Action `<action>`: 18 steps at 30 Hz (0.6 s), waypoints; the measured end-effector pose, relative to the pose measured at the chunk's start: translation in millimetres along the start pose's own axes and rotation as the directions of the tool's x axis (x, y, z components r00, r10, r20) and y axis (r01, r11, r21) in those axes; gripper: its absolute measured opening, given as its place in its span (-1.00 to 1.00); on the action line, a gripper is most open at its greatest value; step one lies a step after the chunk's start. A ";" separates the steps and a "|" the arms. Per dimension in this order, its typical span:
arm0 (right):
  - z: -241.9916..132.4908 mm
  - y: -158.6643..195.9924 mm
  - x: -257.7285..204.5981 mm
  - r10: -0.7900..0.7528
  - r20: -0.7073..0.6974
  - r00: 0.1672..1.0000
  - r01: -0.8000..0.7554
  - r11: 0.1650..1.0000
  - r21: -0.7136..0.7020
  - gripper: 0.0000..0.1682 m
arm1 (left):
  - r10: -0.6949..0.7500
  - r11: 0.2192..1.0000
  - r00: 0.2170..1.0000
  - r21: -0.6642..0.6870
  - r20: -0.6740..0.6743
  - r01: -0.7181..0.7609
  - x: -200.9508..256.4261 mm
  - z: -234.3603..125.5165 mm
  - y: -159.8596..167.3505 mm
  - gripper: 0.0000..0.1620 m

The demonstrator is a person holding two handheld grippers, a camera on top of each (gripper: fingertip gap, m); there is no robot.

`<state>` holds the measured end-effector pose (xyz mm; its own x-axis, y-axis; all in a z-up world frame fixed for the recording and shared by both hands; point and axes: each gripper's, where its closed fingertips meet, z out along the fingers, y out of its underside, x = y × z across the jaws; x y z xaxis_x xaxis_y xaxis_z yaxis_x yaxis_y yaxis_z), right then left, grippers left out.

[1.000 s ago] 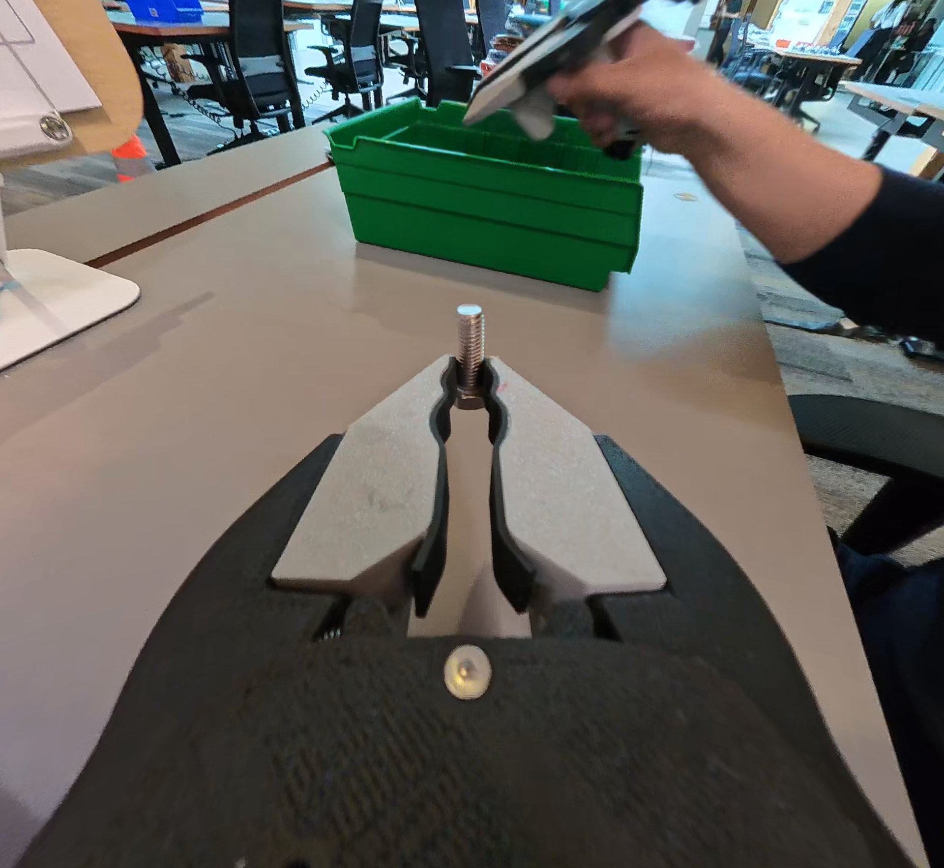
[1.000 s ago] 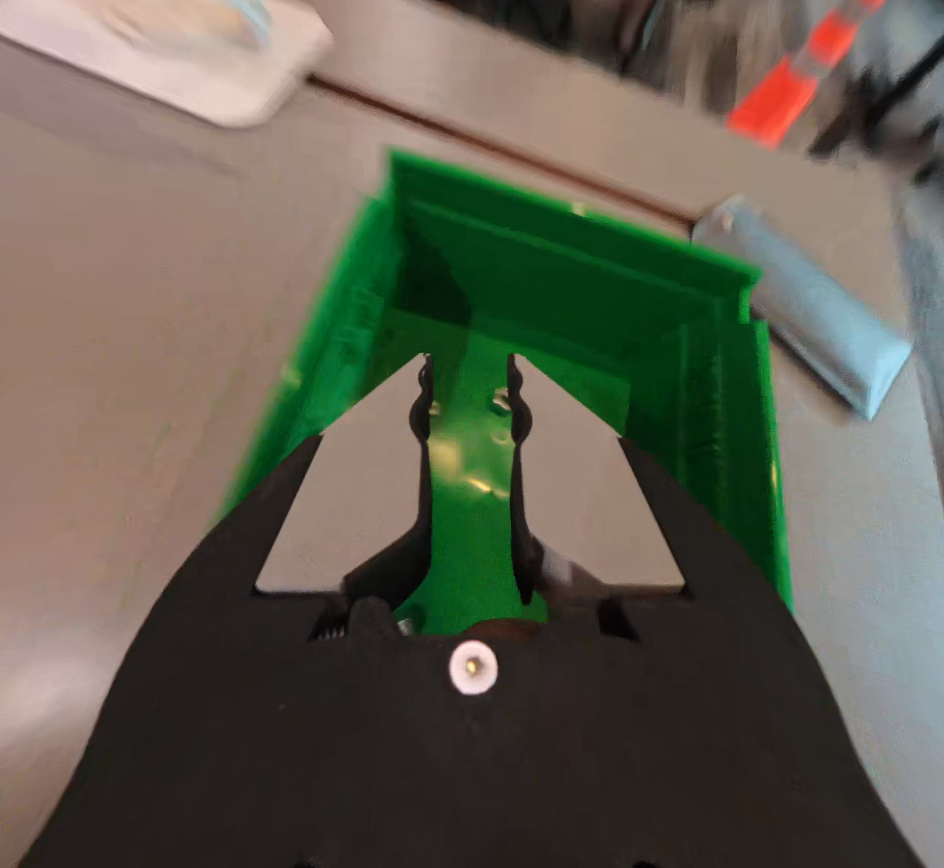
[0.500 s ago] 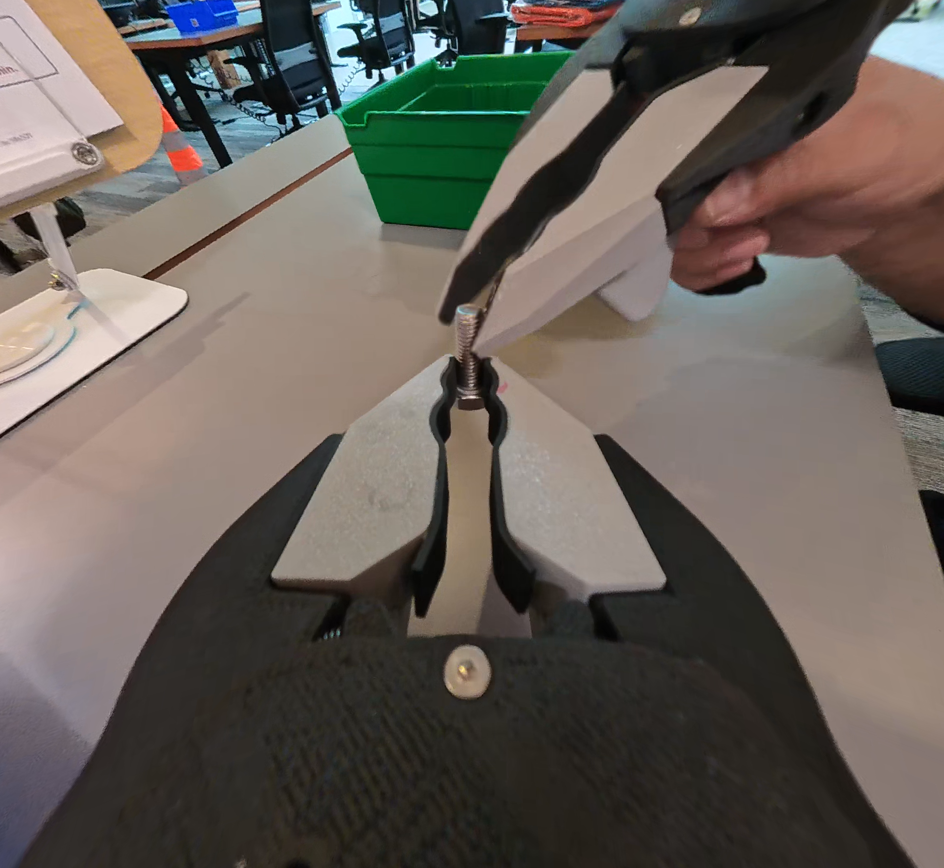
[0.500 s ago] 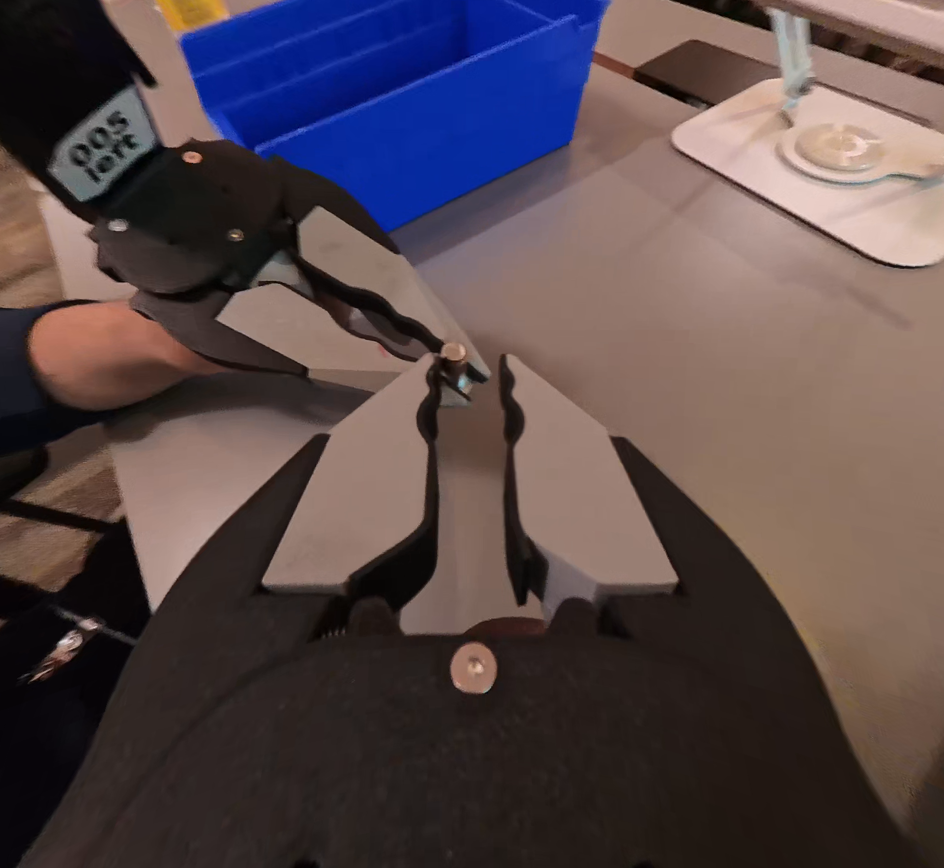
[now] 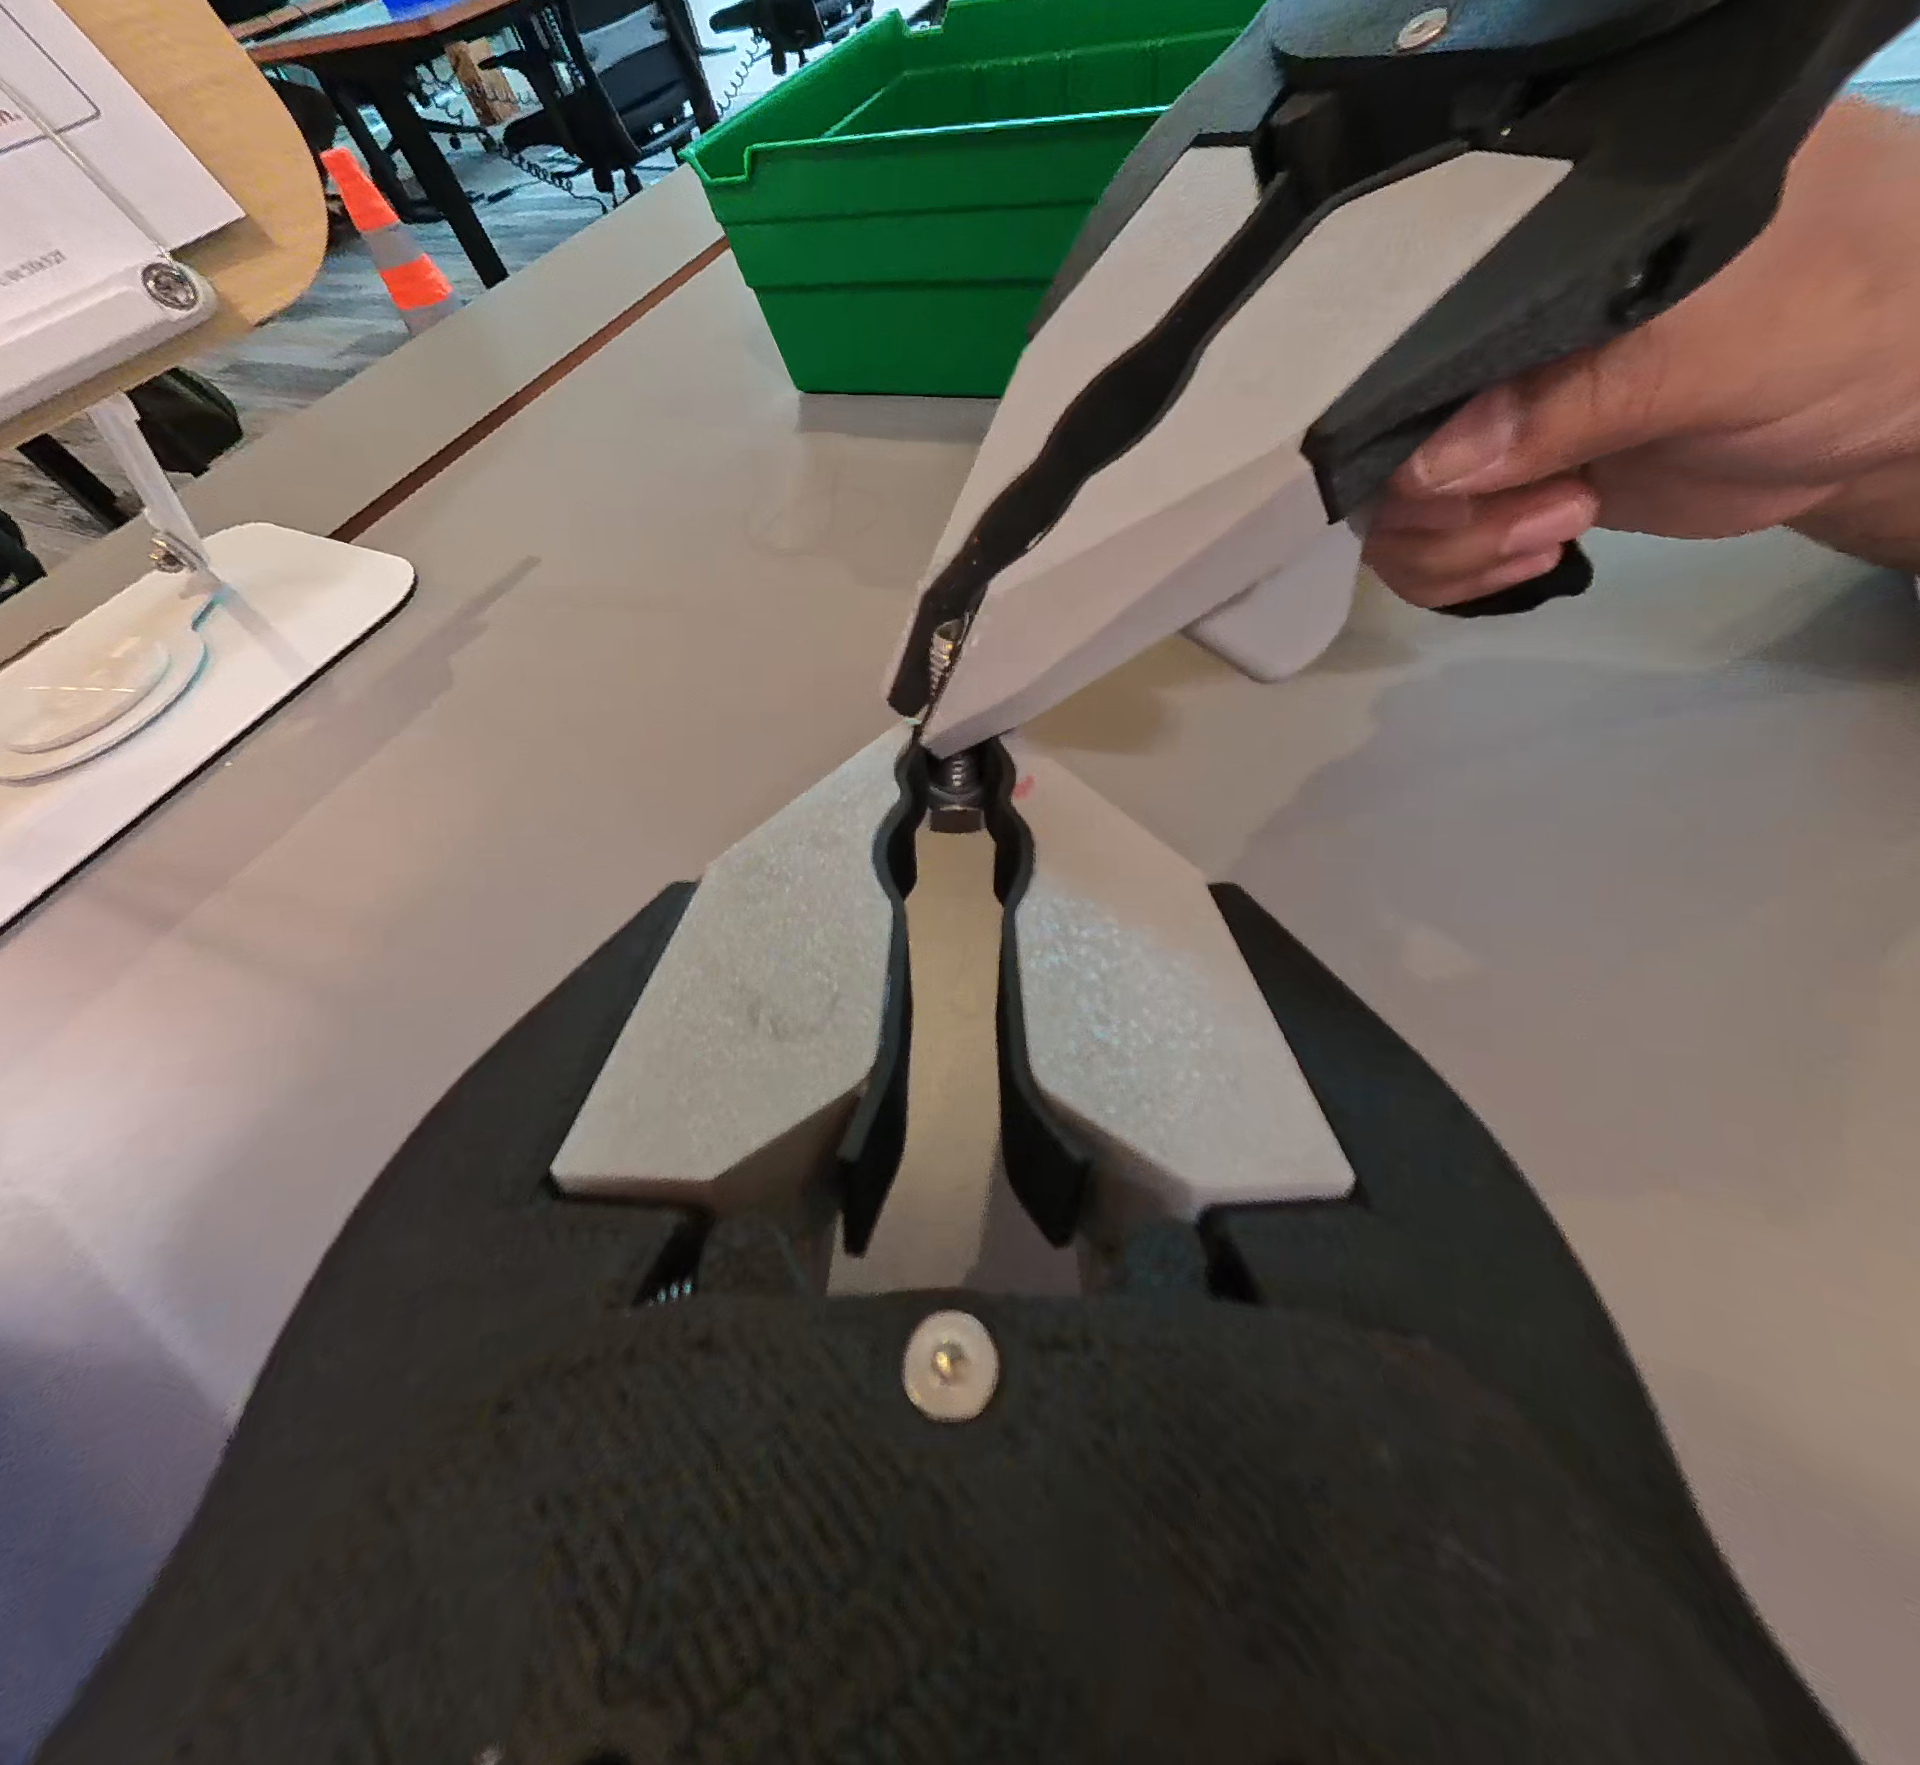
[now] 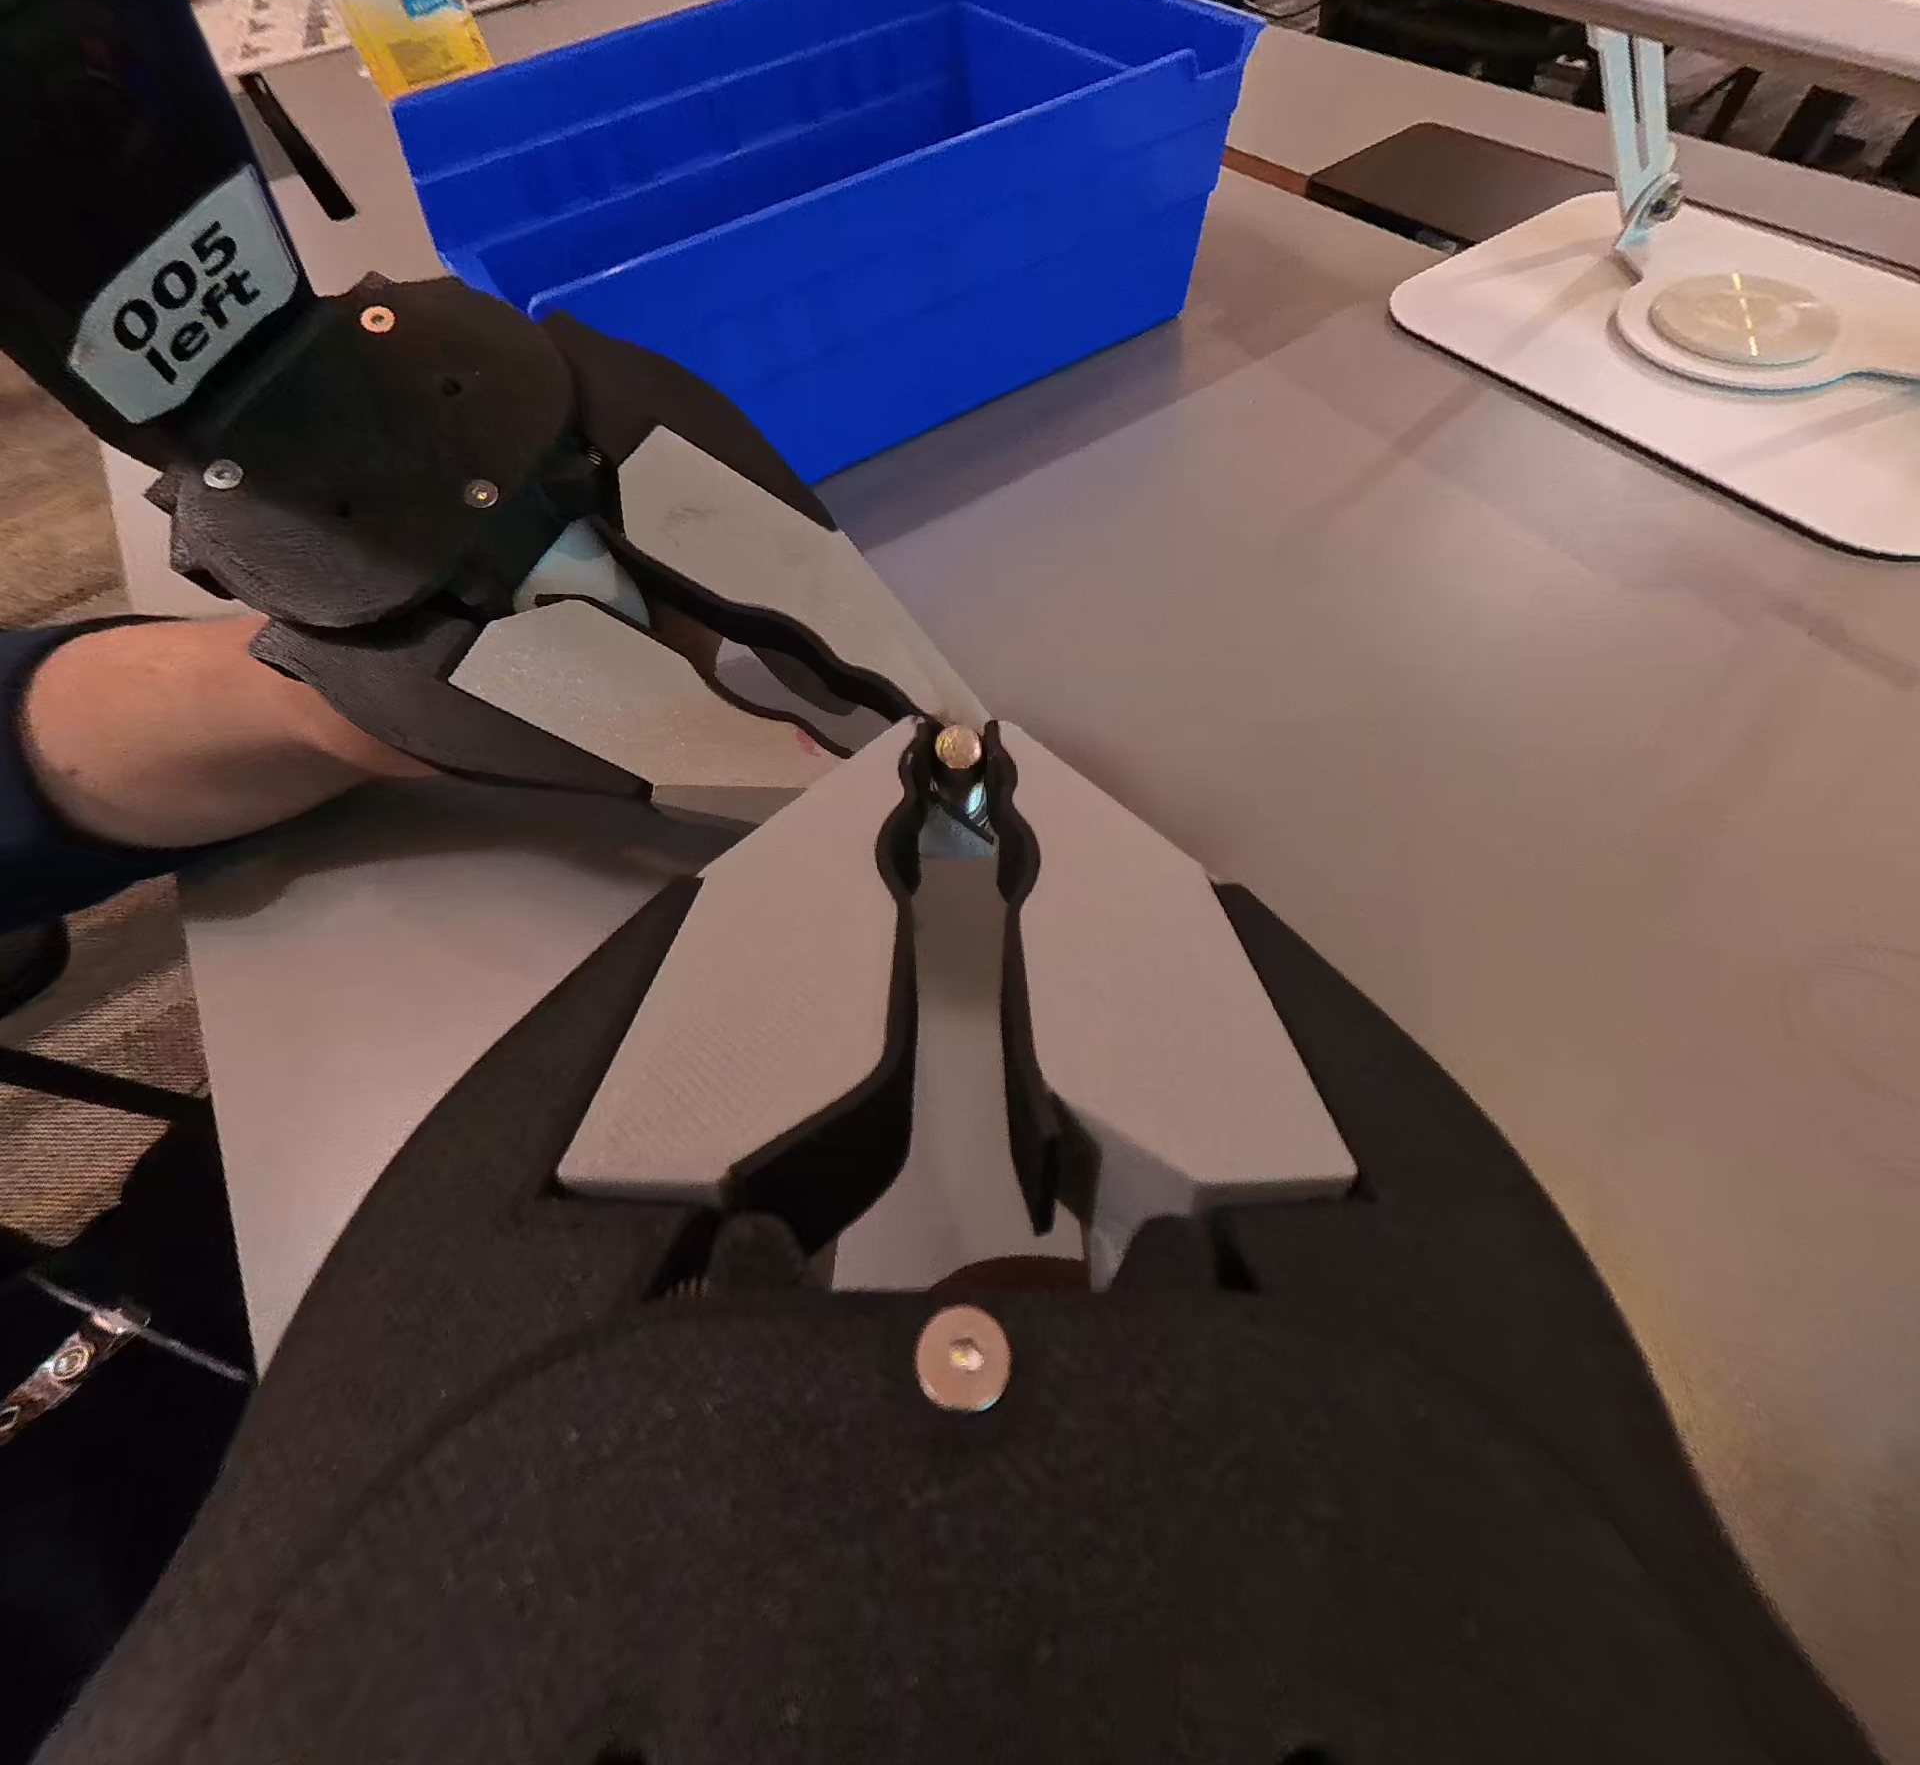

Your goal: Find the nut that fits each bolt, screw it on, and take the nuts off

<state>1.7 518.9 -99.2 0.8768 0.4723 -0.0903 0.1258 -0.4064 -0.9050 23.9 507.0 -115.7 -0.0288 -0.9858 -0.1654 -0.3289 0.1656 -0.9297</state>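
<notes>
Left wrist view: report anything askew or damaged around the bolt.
Nothing stands out. The silver threaded bolt stands upright in the left gripper; the right gripper closes around its upper threads. No nut is discernible.

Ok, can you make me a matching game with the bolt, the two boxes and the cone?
Things:
1. bolt
2. green bin
3. blue bin
4. orange cone

Places:
A. on the floor past the table
B. on the table behind the left gripper
C. pinched by the left gripper, upright
D. on the table behind the right gripper

Pairs: 1-C, 2-D, 3-B, 4-A
</notes>
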 end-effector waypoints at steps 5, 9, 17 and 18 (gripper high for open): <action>-38.5 -10.0 29.8 -0.170 -0.281 0.945 0.170 0.985 -0.026 -0.92 | -0.042 0.995 0.999 0.092 -0.002 0.042 -1.9 -3.8 -13.6 -0.89; -147.9 -34.0 83.5 -0.224 -0.545 0.808 0.236 0.971 -0.049 -0.92 | -0.100 0.995 0.994 0.010 0.048 0.099 -19.4 -4.3 3.9 -0.76; -233.8 114.2 231.4 -0.136 -0.615 0.777 -0.264 0.816 -0.514 -0.91 | -0.040 0.999 0.999 -0.005 0.012 0.040 -4.0 0.8 1.1 -0.80; -229.1 129.3 235.2 -0.142 -0.602 0.786 -0.283 0.783 -0.554 -0.91 | -0.035 0.999 0.999 -0.009 0.012 0.035 -3.9 0.9 2.3 -0.80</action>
<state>330.5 398.3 -142.1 0.9504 -0.0421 0.3080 0.1073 -0.8854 -0.4522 24.2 511.2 -117.5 -0.0062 -0.9906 -0.1366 -0.3382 0.1307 -0.9320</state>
